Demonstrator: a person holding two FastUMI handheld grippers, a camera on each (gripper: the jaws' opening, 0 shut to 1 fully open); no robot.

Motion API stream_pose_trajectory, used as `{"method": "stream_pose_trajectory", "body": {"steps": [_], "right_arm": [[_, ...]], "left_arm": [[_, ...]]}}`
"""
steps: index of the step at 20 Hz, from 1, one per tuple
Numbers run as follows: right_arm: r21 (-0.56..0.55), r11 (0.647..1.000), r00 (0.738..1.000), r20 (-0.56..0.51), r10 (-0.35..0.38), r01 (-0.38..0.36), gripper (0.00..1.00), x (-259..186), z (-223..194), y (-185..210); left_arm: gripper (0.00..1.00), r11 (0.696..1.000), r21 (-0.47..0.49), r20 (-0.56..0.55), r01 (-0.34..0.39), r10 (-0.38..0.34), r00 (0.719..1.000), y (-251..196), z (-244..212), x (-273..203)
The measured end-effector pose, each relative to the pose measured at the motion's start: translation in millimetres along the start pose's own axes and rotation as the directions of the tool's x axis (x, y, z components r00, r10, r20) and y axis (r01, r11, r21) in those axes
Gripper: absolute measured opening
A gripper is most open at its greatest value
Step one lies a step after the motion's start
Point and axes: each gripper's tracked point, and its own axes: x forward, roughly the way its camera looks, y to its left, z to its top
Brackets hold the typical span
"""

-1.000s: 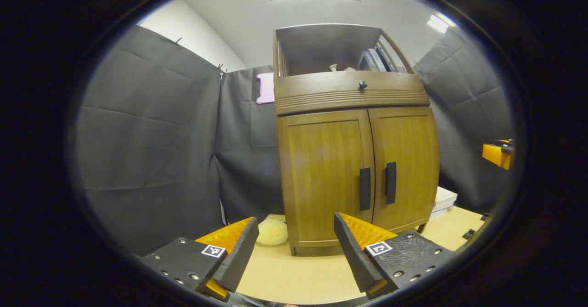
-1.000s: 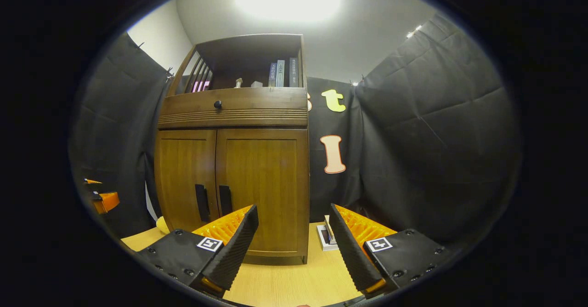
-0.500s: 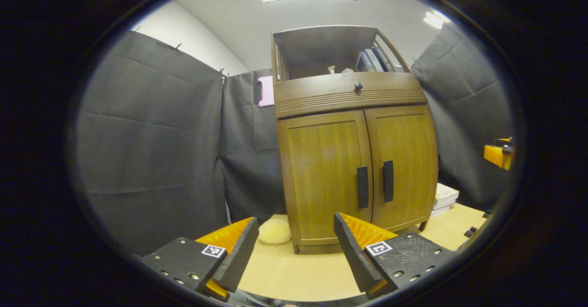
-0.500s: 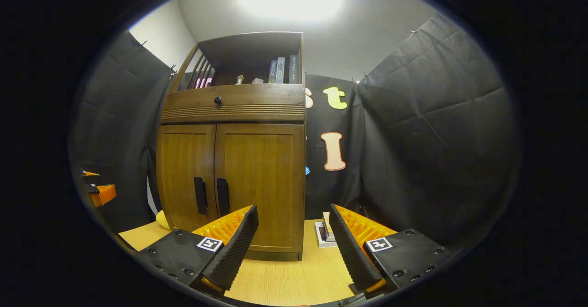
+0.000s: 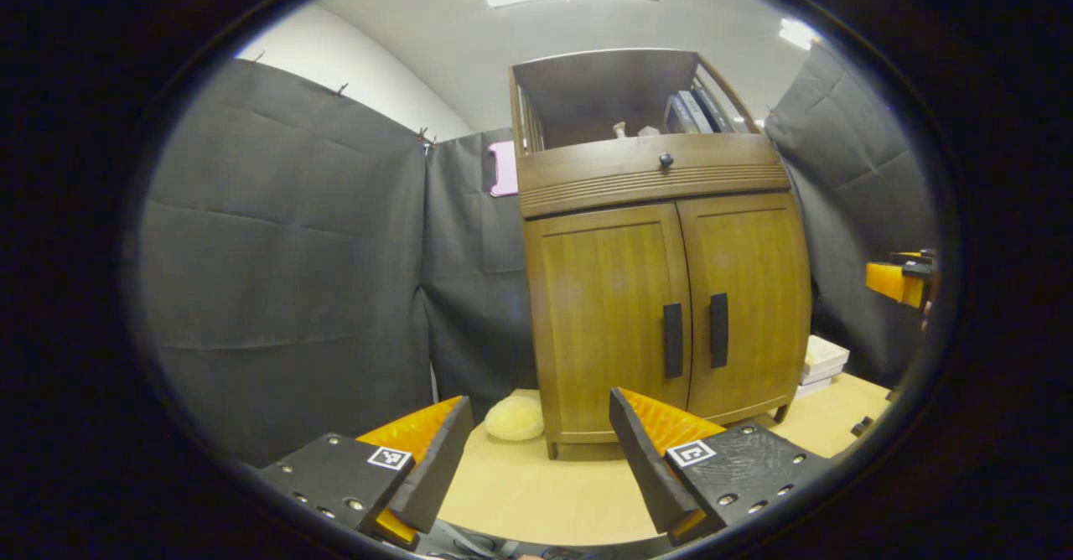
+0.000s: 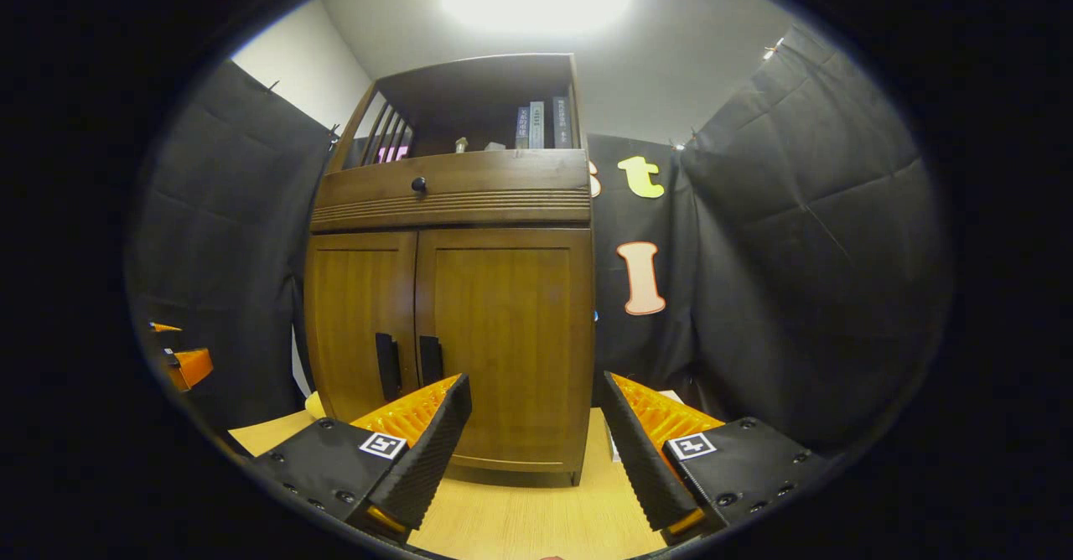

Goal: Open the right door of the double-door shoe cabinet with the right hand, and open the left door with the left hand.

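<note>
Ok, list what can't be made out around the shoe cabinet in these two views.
- Inside of the shoe cabinet: hidden in both views by the shut left door and right door.
- Book spines on the top shelf: too small to read.
- Stack of flat items beside the cabinet: partly hidden behind it in the left gripper view.
- Other hand-held gripper: cut off at the edge.

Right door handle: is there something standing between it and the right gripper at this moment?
Nothing visible does. In the right gripper view the right gripper is open and well short of the cabinet, with only bare tabletop between. The right door handle sits left of the gripper's line, just above its left finger. Both doors are shut.
</note>
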Motion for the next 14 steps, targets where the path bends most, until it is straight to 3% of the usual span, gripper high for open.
{"method": "stream_pose_trajectory", "body": {"steps": [14], "right_arm": [[0.037, 0.997, 0.998, -0.013, 0.066, -0.065, 0.98, 122.3, -15.1, 86.7]], "left_arm": [[0.97, 0.998, -0.013, -0.018, -0.064, 0.064, 0.998, 50.8, -21.5, 72.1]]}}
